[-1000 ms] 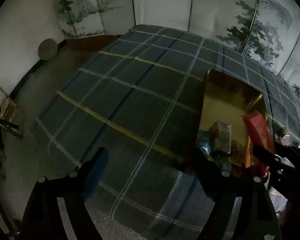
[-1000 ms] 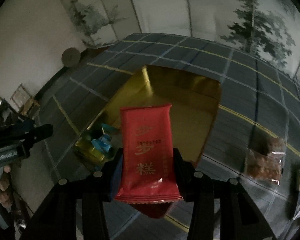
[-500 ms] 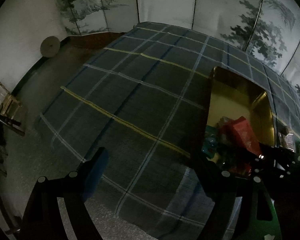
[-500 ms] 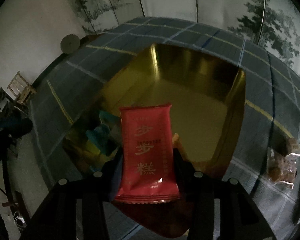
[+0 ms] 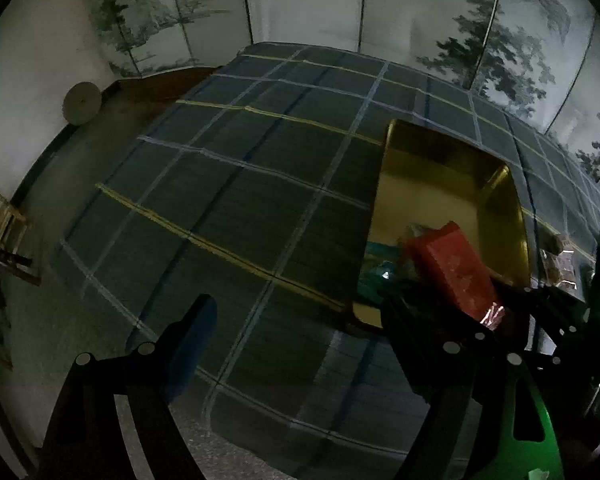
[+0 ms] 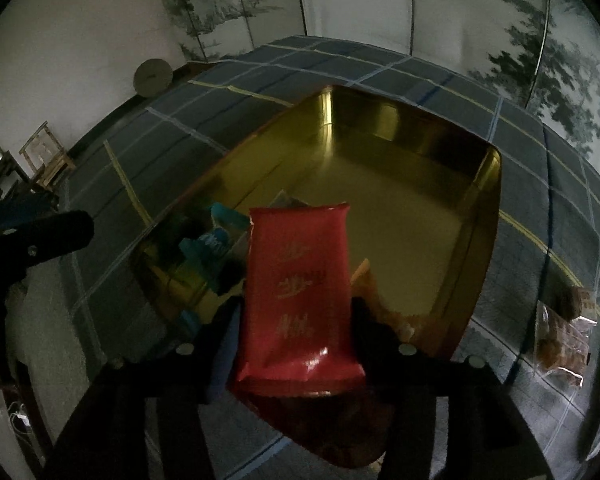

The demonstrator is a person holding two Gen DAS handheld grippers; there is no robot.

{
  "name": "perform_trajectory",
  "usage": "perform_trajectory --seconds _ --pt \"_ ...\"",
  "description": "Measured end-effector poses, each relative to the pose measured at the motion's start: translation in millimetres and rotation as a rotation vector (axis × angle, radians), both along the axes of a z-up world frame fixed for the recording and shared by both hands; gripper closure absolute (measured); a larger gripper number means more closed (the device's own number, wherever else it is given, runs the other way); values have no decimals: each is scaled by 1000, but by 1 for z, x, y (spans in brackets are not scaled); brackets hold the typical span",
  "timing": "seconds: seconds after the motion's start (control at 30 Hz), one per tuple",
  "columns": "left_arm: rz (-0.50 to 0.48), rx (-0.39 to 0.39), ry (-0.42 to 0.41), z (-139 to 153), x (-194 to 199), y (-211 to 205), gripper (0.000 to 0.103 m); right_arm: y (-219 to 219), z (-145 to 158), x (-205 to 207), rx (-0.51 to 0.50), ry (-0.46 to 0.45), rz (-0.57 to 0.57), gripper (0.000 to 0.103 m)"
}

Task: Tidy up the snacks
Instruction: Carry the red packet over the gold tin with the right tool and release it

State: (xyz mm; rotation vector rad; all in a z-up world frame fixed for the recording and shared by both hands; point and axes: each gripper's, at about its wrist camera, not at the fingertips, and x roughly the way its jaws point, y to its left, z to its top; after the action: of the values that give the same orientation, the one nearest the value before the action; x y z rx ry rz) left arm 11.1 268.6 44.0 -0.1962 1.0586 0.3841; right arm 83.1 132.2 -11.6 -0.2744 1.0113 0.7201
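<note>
My right gripper (image 6: 296, 320) is shut on a red snack packet (image 6: 298, 292) with gold lettering and holds it over the near end of a gold tray (image 6: 480, 216). Several teal and yellow snack packets (image 6: 208, 248) lie in the tray's near left corner. In the left wrist view the red packet (image 5: 456, 268) hangs over the gold tray (image 5: 512, 216) at the right, with the right gripper dark below it. My left gripper (image 5: 300, 320) is open and empty above the plaid cloth, left of the tray.
A dark plaid cloth (image 5: 260, 184) covers the table. Clear-wrapped brown snacks (image 6: 564, 332) lie on the cloth right of the tray. A painted folding screen (image 5: 420, 20) stands behind. A wooden stool (image 6: 44, 156) and a round disc (image 6: 153, 77) are at the left.
My right gripper has carried the red packet forward and lower over the tray's near end. The left gripper has shifted only slightly and stays open.
</note>
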Motion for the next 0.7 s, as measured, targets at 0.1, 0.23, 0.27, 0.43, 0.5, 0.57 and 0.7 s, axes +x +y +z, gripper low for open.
perform_trajectory --seconds 0.1,0.23,0.27,0.43,0.5,0.57,0.7 --pt "-11 -6 -3 0 2 -5 22 -6 5 -1 22 12 4 47" --pt "-29 -4 -3 1 6 -14 22 -16 13 -5 42 13 8 45" --pt "-33 -7 -4 1 8 -17 22 -19 15 -7 45 15 12 44" --pt "-61 -24 -7 2 15 -31 22 -40 25 -14 74 9 3 44" --pt "-77 -25 -9 3 18 -39 22 -52 28 -14 91 11 -13 44" --pt "-92 -24 -18 5 19 -46 22 -68 31 -14 101 9 -34 44" --pt "-129 -22 -29 10 24 -61 22 -101 35 -12 98 -12 -88 44"
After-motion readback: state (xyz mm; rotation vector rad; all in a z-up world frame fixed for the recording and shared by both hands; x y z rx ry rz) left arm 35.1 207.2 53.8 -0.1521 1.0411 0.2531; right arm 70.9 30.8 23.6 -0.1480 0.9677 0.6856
